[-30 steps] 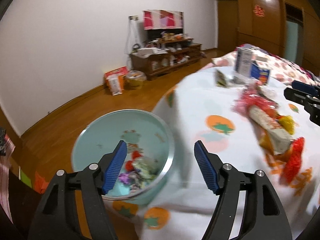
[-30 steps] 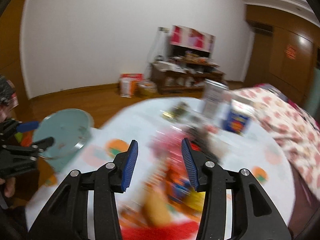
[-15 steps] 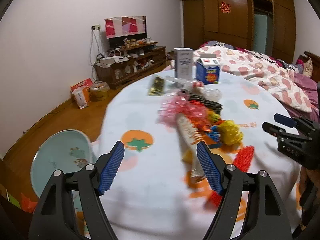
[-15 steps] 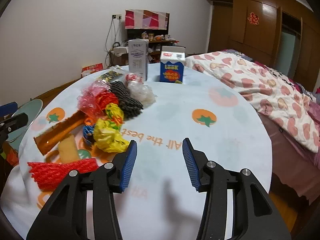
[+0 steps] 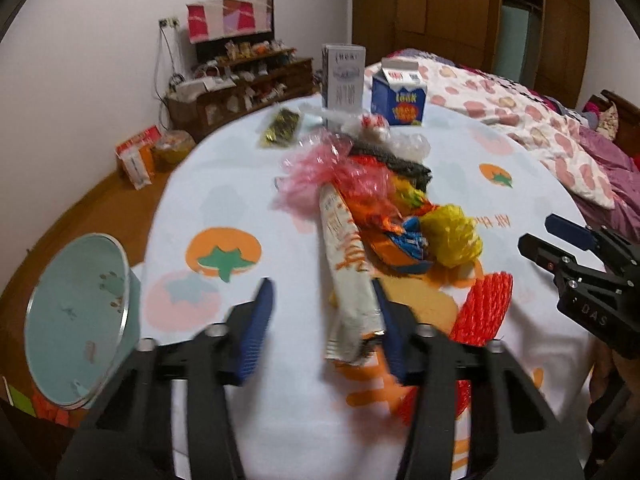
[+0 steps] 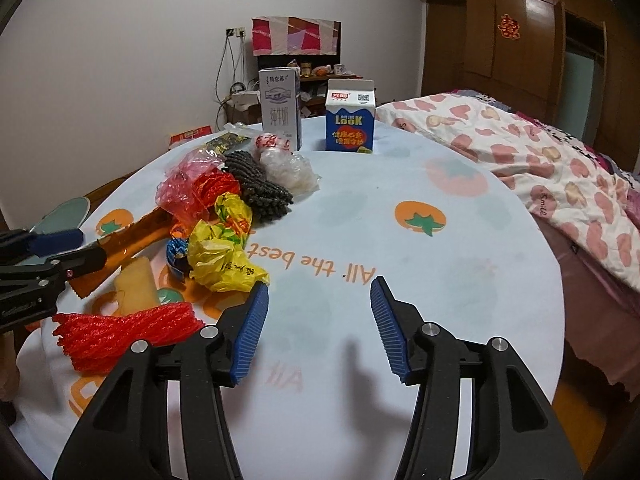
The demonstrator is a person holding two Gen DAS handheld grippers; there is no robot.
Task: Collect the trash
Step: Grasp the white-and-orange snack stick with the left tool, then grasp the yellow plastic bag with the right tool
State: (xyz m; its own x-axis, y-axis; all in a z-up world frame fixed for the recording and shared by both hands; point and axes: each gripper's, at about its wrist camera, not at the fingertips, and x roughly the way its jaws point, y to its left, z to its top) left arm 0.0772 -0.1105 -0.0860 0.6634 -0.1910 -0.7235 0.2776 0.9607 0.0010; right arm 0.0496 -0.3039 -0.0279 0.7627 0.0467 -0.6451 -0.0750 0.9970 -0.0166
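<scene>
Swinging away from the teal bin (image 5: pixel 76 320), which a second ago sat right under it with scraps inside, the left gripper (image 5: pixel 324 320) now hangs over the near end of the trash pile (image 5: pixel 380 208) on the tabletop (image 6: pixel 420 240) — jaws apart, the long pale wrapper (image 5: pixel 344 268) lying between them but not yet pinched. The bin stands off the tabletop's left edge, low beside it. That suggests one drop is done and the next pick is starting, with the wrapper the likely target. The right gripper (image 6: pixel 318 324), also with jaws apart and empty, hovers over bare cloth on the near right, just beside the yellow bag (image 6: pixel 220 256) and the red mesh (image 6: pixel 124 332). Most of the pile remains: pink film (image 5: pixel 320 176), dark mesh (image 6: pixel 256 188), clear plastic (image 6: pixel 288 168). Two cartons (image 6: pixel 348 120) stand upright at the far side — much is left to do.
</scene>
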